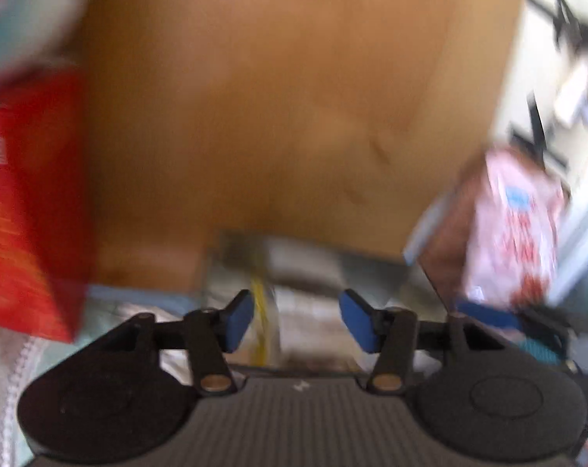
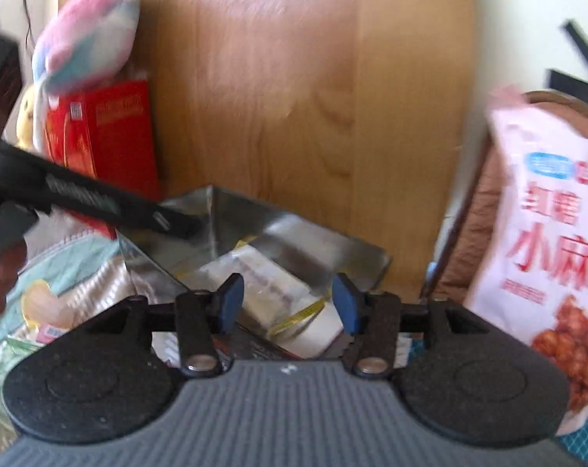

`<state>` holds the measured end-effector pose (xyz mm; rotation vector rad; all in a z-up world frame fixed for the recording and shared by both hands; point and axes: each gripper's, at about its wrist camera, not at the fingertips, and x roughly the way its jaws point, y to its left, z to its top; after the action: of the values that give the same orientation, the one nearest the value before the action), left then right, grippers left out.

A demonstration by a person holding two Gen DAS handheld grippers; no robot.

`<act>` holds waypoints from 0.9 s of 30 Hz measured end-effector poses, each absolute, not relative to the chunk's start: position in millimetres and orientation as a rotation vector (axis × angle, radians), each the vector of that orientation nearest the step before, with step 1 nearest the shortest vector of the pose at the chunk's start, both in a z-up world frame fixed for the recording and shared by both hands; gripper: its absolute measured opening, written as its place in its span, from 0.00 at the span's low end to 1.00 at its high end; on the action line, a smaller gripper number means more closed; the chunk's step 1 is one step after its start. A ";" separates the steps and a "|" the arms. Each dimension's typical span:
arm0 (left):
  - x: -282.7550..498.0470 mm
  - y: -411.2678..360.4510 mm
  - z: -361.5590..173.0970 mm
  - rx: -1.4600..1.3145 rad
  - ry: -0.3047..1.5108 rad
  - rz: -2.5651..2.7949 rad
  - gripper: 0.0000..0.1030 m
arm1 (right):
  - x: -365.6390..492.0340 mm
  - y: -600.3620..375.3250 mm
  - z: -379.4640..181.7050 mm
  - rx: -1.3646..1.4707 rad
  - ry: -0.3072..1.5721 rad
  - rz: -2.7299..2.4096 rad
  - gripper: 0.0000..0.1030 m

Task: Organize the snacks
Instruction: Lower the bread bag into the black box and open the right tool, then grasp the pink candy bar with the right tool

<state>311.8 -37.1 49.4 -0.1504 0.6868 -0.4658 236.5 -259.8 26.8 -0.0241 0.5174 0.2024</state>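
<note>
Left gripper: jaws apart, nothing between the blue pads.
Right gripper: jaws released, empty.
Snack packet: clear wrapper, lying in the foil bag just beyond both grippers.
Red box: left, against the wooden panel.
Pink snack bag: upright, right.

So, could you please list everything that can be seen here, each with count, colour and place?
silver open bag: one, at the wooden panel's foot, clear-wrapped packets inside
red box: one, left, against the panel
plush toy: one, pink, blue and white, above the red box
pink snack bag: one, right, upright
wooden panel: one, light brown, behind
left gripper: black, blue pads, open, empty
right gripper: black, blue pads, open, empty
</note>
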 end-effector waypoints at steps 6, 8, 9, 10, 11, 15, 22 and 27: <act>328.8 -27.9 15.2 -0.127 0.830 -0.326 0.43 | 226.0 -287.7 10.0 0.223 0.579 0.152 0.68; 324.8 -29.3 6.0 -0.179 0.856 -0.358 0.40 | 226.4 -287.9 4.4 0.254 0.602 0.173 0.66; 320.9 -29.7 6.5 -0.198 0.867 -0.353 0.40 | 226.0 -286.3 4.0 0.226 0.599 0.153 0.65; 316.0 -31.2 8.0 -0.205 0.881 -0.352 0.40 | 224.6 -286.5 5.3 0.185 0.591 0.124 0.65; 310.4 -33.2 9.6 -0.205 0.892 -0.359 0.40 | 224.9 -285.5 5.6 0.156 0.582 0.101 0.65; 290.1 -22.1 30.6 -0.131 0.835 -0.349 0.61 | 205.5 -288.0 18.4 0.175 0.532 0.120 0.66; 227.6 13.0 44.0 -0.125 0.755 -0.391 0.66 | 161.9 -261.3 18.4 0.178 0.587 0.283 0.66; 195.6 41.1 24.8 -0.193 0.830 -0.376 0.66 | 182.4 -235.8 -8.8 0.219 0.800 0.325 0.61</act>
<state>195.6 41.1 24.8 -0.1927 0.8300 -0.3755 182.4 -235.8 -8.8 0.2189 0.7998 0.3255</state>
